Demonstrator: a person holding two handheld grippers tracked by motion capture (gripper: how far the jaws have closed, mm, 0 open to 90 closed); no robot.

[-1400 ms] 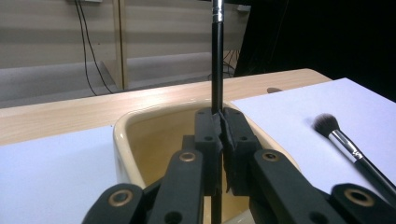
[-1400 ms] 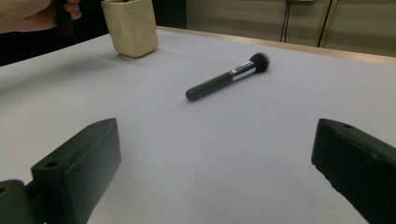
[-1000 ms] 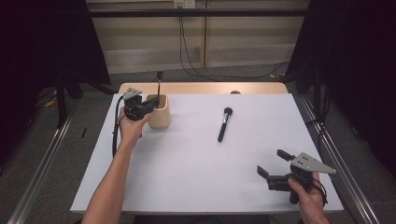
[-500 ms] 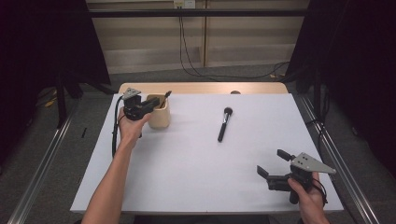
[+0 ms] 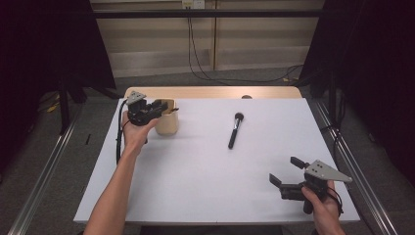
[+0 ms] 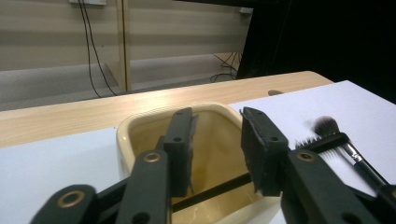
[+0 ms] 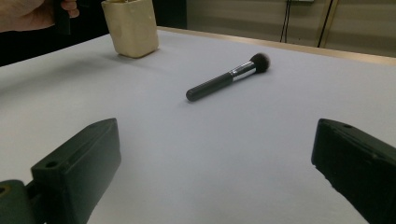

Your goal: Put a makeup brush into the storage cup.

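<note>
A cream cup [image 5: 167,125] stands at the table's far left. My left gripper [image 5: 159,106] hovers at its rim, jaws apart with nothing between them; in the left gripper view the left gripper [image 6: 217,126] looks down into the cup [image 6: 154,114]. A thin black-handled brush [image 6: 327,130] leans in the cup, its bristle head poking over the right rim [image 5: 173,109]. A larger black makeup brush [image 5: 234,130] lies flat mid-table, also seen as the brush [image 7: 224,79] in the right gripper view. My right gripper [image 5: 285,170] rests open near the front right corner, right gripper [image 7: 217,135] facing that brush.
White sheet covers the table [image 5: 195,186]; a wooden strip [image 5: 215,92] runs along its far edge. The person's hand [image 7: 37,11] shows beside the cup [image 7: 130,28]. Cables hang at the back wall. Wide bare surface lies between the two grippers.
The thin brush stood upright in the cup, then tipped to the right and now leans on the rim. The left gripper let it go. The right gripper has not moved.
</note>
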